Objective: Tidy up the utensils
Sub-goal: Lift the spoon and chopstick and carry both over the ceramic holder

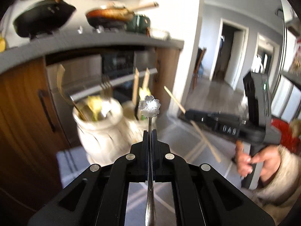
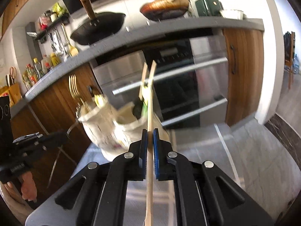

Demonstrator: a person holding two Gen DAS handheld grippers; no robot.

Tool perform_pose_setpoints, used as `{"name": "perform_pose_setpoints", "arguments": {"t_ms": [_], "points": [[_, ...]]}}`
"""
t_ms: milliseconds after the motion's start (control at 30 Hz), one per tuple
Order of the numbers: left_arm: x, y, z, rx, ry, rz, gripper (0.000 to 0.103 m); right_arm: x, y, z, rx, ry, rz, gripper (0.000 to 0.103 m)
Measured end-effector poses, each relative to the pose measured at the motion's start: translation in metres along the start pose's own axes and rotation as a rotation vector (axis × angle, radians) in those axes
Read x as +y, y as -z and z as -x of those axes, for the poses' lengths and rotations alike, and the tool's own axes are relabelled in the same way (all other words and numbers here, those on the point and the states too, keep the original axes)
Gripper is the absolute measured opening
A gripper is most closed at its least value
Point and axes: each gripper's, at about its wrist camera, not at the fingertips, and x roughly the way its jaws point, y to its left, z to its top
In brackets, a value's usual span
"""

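My left gripper [image 1: 150, 131] is shut on a silver spoon [image 1: 150, 105] with a flower-shaped end, held upright in front of two cream ceramic holders [image 1: 101, 124]. The left holder has a gold fork [image 1: 106, 88] and other utensils; the right holder [image 1: 131, 113] has wooden sticks. My right gripper [image 2: 150, 131] is shut on a wooden chopstick [image 2: 150, 116], near the holders [image 2: 105, 130]. The right gripper also shows in the left wrist view [image 1: 190, 113], with the chopstick [image 1: 199, 130] sticking out both ways. The left gripper shows at the left of the right wrist view [image 2: 62, 135].
A grey striped cloth [image 1: 71, 162] covers the table under the holders. Behind is a kitchen counter [image 2: 169, 32] with a black pan [image 2: 99, 26] and a wok [image 2: 165, 7], an oven [image 2: 178, 79] and wooden cabinets [image 2: 242, 71]. The floor [image 2: 254, 150] lies to the right.
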Motion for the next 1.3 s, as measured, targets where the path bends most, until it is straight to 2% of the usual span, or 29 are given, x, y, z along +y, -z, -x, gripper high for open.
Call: {"name": "perform_pose_setpoints", "arguments": {"t_ms": [200, 300, 433, 767, 933, 1100, 1300], "points": [[0.036, -0.050, 0.015, -0.114, -0.063, 0.045, 0.003, 0.014, -0.039, -0.017, -0.107, -0.056, -0.015, 0.006], [0.050, -0.066, 0.010, -0.180, -0.091, 0.061, 0.003, 0.018, -0.055, -0.029, -0.158, -0.078, -0.026, 0.006], [0.069, -0.080, -0.009, -0.221, -0.101, 0.115, 0.003, 0.020, -0.067, -0.045, -0.233, -0.115, -0.034, 0.006], [0.084, -0.082, -0.049, -0.285, -0.138, 0.146, 0.003, 0.013, -0.076, -0.077, -0.308, -0.108, -0.069, 0.006], [0.083, -0.079, -0.054, -0.327, -0.179, 0.134, 0.003, 0.013, -0.071, -0.088, -0.321, -0.085, -0.056, 0.006], [0.081, -0.079, -0.062, -0.340, -0.188, 0.122, 0.003, 0.017, -0.065, -0.093, -0.338, -0.049, -0.031, 0.006], [0.084, -0.064, -0.060, -0.337, -0.175, 0.130, 0.003, 0.019, -0.057, -0.093, -0.354, -0.031, -0.005, 0.006]]}}
